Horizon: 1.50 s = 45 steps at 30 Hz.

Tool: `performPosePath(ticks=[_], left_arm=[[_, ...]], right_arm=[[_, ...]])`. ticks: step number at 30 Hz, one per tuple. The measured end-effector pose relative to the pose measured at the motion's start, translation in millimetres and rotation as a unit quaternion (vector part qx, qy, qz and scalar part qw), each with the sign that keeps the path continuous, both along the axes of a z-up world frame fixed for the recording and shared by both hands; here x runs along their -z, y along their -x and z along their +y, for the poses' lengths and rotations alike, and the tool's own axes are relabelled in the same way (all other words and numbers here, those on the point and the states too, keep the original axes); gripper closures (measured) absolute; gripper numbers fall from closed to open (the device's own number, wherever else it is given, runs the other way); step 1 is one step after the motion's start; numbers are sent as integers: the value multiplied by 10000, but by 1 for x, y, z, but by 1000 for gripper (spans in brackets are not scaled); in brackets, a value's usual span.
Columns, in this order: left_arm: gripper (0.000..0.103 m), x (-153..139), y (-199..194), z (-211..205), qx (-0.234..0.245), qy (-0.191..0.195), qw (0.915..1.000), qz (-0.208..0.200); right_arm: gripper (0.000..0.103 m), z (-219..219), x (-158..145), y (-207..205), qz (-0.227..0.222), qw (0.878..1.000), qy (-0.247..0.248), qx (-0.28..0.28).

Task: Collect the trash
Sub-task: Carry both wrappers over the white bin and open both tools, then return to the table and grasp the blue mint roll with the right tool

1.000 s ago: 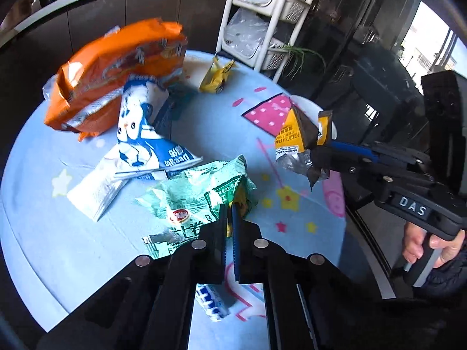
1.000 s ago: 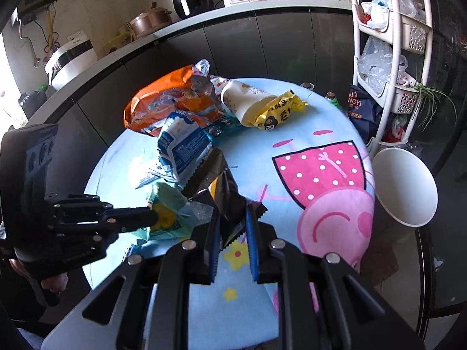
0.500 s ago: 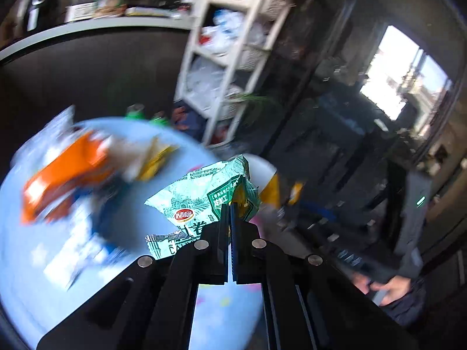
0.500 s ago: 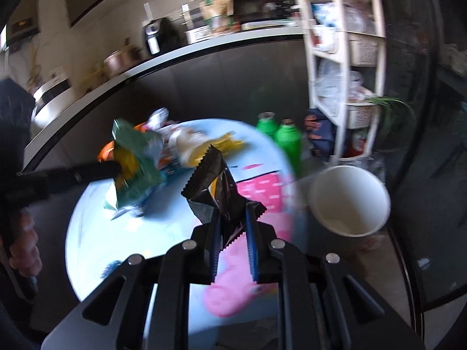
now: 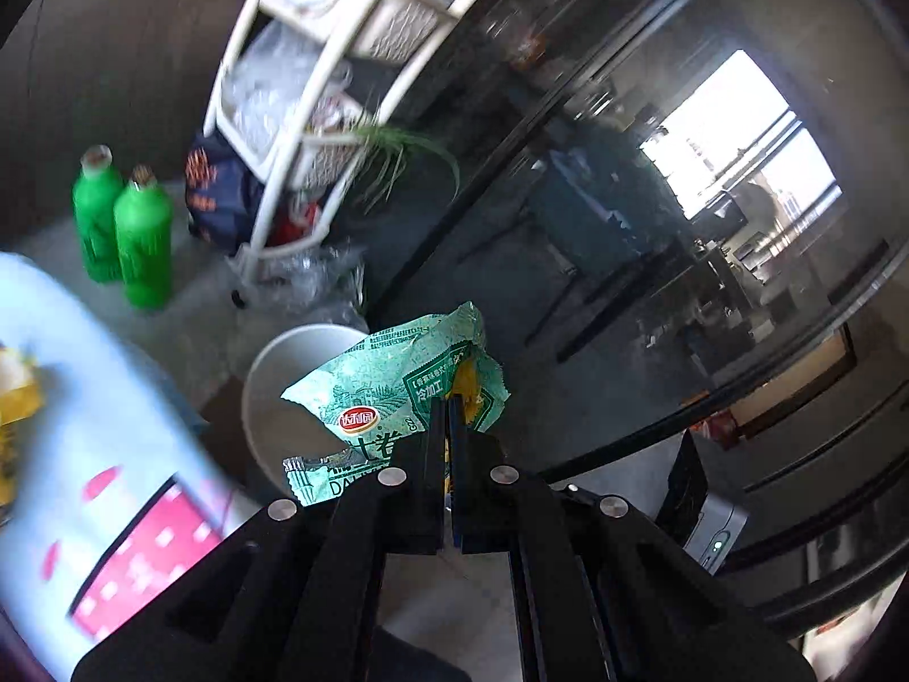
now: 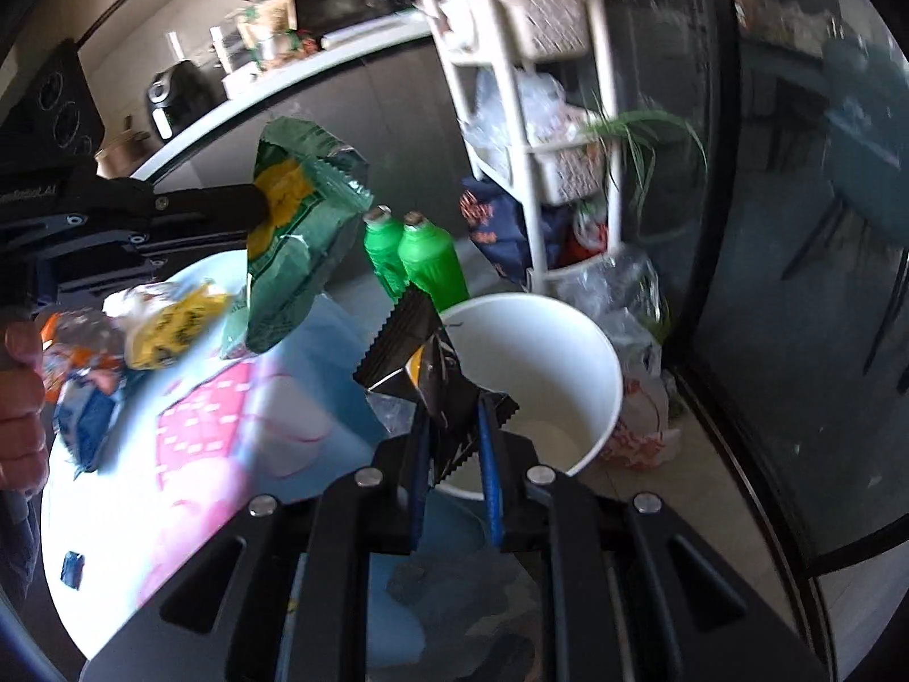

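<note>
My left gripper [image 5: 449,406] is shut on a green snack wrapper [image 5: 392,392], carried in the air past the table edge, above the white bin [image 5: 278,398]. In the right wrist view the same green wrapper [image 6: 295,238] hangs from the left gripper [image 6: 258,207] over the table. The right gripper [image 6: 454,426] is shut on a black and orange wrapper [image 6: 420,364], held just in front of the white bin [image 6: 545,375], whose open mouth shows a white inside. More wrappers, a yellow one [image 6: 170,329] among them, lie on the blue round table [image 6: 187,454].
Two green bottles [image 6: 420,267] stand on the floor behind the bin. A white shelf rack [image 6: 528,113] with bags and a plant stands beyond. A dark glass wall runs along the right. A person's hand [image 6: 20,398] shows at the left edge.
Both grippers swung right, off the table toward the white bin, each still holding its wrapper. The bin now looms close in both views and the table has slid to the left.
</note>
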<state>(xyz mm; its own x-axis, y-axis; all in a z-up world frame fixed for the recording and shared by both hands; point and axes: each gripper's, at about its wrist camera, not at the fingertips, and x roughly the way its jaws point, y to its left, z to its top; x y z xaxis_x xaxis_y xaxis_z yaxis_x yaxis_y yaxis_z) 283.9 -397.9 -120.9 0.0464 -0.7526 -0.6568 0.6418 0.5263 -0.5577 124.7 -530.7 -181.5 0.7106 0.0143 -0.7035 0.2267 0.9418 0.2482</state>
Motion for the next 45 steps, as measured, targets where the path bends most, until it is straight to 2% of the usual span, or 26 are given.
performPosePath(ticks=[4,9,11,13,15,16,17,18,20,23,24,26,27,31,35,38,42,45], left_arm=[[102,33,-18,-30,-14,-351,9994,67],[102,69,-31,-52,-9,-680,9975,179],[101,79,-35,-60,-1,-802,9967,152],[100,89,-38,-66,-8,-899,9959,101],[94,96,-42,-67,-112,-1032,9946,-5],[86,97,-44,-66,-140,-1035,9945,-34],[74,98,-45,-65,-187,-1036,9944,-73],[68,97,-46,-62,-252,-1004,9946,-111],[49,91,-45,-55,-379,-930,9947,-220],[30,78,-44,-42,-669,-809,9935,-439],[27,72,-44,-36,-768,-773,9928,-501],[12,61,-43,-26,-939,-768,9910,-562],[10,54,-41,-19,-1037,-757,9899,-605],[8,25,-27,5,-1308,-860,9832,-945],[8,0,-5,33,-1436,-858,9802,-1062],[8,-22,17,63,-1662,-897,9746,-1204],[8,-51,54,115,-1908,-1007,9648,-1505],[8,-69,86,172,-2224,-958,9560,-1654]], right_arm=[[85,-22,32,-20,150,9996,-241,17],[85,-33,64,-42,365,9990,-240,-40],[81,-35,73,-48,431,9988,-204,-56],[71,-35,79,-53,481,9988,-110,-42],[68,-33,82,-55,485,9988,-41,-83],[64,-32,82,-56,481,9988,-21,-100],[62,-31,83,-56,469,9988,5,-114],[58,-31,82,-55,445,9989,23,-137],[48,-29,80,-54,409,9990,118,-169],[39,-23,73,-46,335,9990,213,-197],[35,-23,72,-44,322,9991,212,-193],[21,-20,64,-36,253,9993,210,-169],[11,-19,61,-33,214,9994,206,-165],[3,-5,36,-18,64,9996,180,-195],[3,18,4,-3,-111,9993,268,-222],[3,40,-20,12,-215,9989,340,-221],[3,76,-46,32,-278,9981,378,-389],[3,110,-60,47,-362,9966,407,-612]])
